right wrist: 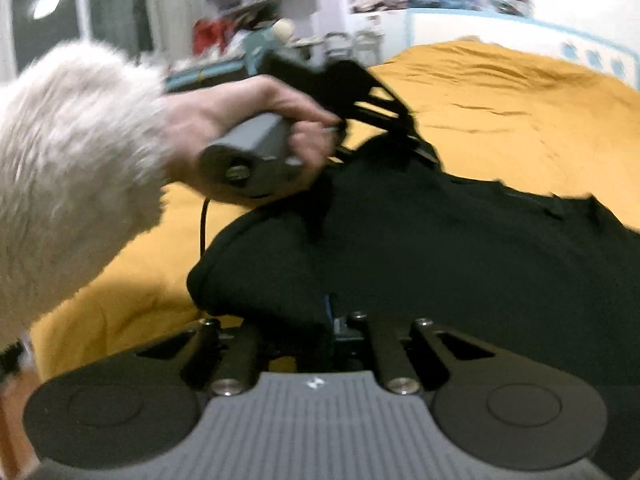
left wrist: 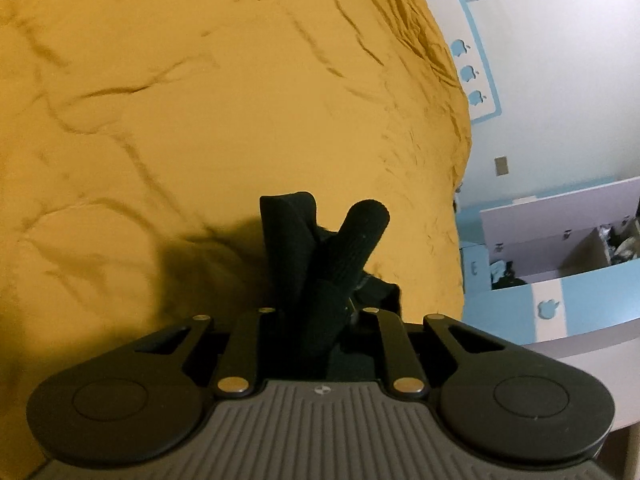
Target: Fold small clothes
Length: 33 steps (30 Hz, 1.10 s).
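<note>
A black garment (right wrist: pixel 440 256) hangs spread between both grippers over a bed with a mustard-yellow cover (left wrist: pixel 200 120). In the left wrist view, my left gripper (left wrist: pixel 324 280) is shut on a bunched black fold of the garment (left wrist: pixel 352 240) that sticks up from between its fingers. In the right wrist view, the cloth drapes over my right gripper (right wrist: pixel 332 320), hiding its fingertips; it appears shut on the garment's near edge. The left gripper (right wrist: pixel 400 136), held by a hand in a fuzzy white sleeve (right wrist: pixel 72 176), grips the garment's far edge.
The yellow cover (right wrist: pixel 520 112) spreads all around. A white and light-blue wall (left wrist: pixel 560 80) and an open drawer unit (left wrist: pixel 560 240) stand right of the bed. Shelves with clutter (right wrist: pixel 256 8) lie beyond the bed.
</note>
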Available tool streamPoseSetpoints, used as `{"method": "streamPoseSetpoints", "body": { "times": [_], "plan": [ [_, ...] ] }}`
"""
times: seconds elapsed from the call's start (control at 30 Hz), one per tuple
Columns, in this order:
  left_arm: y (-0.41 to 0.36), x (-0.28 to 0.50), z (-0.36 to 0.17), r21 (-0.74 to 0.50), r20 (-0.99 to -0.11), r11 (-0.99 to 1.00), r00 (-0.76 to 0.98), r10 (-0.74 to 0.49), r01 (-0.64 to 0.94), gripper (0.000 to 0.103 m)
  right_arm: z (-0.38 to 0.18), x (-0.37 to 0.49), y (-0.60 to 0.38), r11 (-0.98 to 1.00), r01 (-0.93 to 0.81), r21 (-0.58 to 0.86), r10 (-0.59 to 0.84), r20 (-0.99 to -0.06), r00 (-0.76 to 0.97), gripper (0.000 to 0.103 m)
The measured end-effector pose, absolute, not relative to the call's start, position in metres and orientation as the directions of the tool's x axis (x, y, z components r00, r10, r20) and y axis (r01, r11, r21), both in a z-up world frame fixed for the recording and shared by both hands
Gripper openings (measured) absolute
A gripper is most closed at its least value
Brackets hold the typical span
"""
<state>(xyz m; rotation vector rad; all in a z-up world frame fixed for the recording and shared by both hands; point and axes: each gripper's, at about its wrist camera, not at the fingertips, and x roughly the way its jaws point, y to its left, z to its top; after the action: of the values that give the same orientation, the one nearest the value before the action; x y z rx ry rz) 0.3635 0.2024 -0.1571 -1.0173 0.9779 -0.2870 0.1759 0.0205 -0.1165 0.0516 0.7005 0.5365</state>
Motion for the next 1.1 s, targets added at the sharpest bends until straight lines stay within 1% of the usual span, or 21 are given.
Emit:
{"method": "streamPoseSetpoints", "body": {
  "times": [0.1, 0.17, 0.3, 0.4, 0.53, 0.7, 0.87, 0.97, 1.0, 1.03, 1.07, 1.1],
  "plan": [
    [0.170, 0.372, -0.134, -0.809, -0.559, 0.552, 0.558, -0.614, -0.203, 0.019, -0.102, 0.175, -0.023, 0.875, -0.408, 0.261, 0.481, -0.558, 0.676, 0.003],
    [0.142, 0.378, -0.120, -0.782, -0.584, 0.594, 0.553, -0.594, -0.188, 0.019, -0.092, 0.173, -0.054, 0.889, -0.366, 0.275, 0.458, -0.535, 0.710, 0.003],
    [0.079, 0.392, -0.100, -0.749, -0.604, 0.645, 0.554, -0.573, -0.150, 0.019, -0.082, 0.169, -0.119, 0.914, -0.258, 0.313, 0.389, -0.496, 0.776, 0.003],
    [0.027, 0.405, -0.094, -0.728, -0.618, 0.675, 0.539, -0.573, -0.117, 0.019, -0.081, 0.164, -0.173, 0.927, -0.152, 0.343, 0.310, -0.472, 0.825, 0.003],
    [-0.040, 0.427, -0.097, -0.696, -0.645, 0.716, 0.486, -0.589, -0.056, 0.019, -0.091, 0.160, -0.234, 0.923, -0.045, 0.383, 0.238, -0.476, 0.847, 0.004],
    [-0.108, 0.443, -0.102, -0.659, -0.680, 0.752, 0.429, -0.595, -0.001, 0.019, -0.112, 0.144, -0.287, 0.903, 0.075, 0.422, 0.150, -0.475, 0.867, 0.004],
    [-0.143, 0.445, -0.118, -0.592, -0.739, 0.806, 0.391, -0.548, 0.009, 0.019, -0.142, 0.132, -0.326, 0.840, 0.162, 0.517, 0.135, -0.489, 0.862, 0.004],
    [-0.159, 0.444, -0.129, -0.553, -0.776, 0.833, 0.351, -0.524, 0.021, 0.020, -0.158, 0.126, -0.335, 0.821, 0.212, 0.530, 0.100, -0.499, 0.861, 0.004],
    [-0.166, 0.448, -0.132, -0.532, -0.798, 0.846, 0.315, -0.513, 0.030, 0.025, -0.163, 0.126, -0.337, 0.814, 0.231, 0.532, 0.088, -0.507, 0.857, 0.006],
    [-0.170, 0.450, -0.132, -0.516, -0.815, 0.856, 0.295, -0.500, 0.025, 0.033, -0.168, 0.122, -0.337, 0.810, 0.255, 0.529, 0.069, -0.516, 0.854, 0.010],
    [-0.171, 0.454, -0.129, -0.518, -0.818, 0.855, 0.287, -0.498, 0.008, 0.038, -0.170, 0.120, -0.340, 0.804, 0.278, 0.525, 0.045, -0.522, 0.852, 0.027],
    [-0.170, 0.456, -0.124, -0.545, -0.803, 0.838, 0.289, -0.521, -0.005, 0.047, -0.170, 0.119, -0.344, 0.800, 0.288, 0.526, 0.031, -0.517, 0.855, 0.033]
  ]
}}
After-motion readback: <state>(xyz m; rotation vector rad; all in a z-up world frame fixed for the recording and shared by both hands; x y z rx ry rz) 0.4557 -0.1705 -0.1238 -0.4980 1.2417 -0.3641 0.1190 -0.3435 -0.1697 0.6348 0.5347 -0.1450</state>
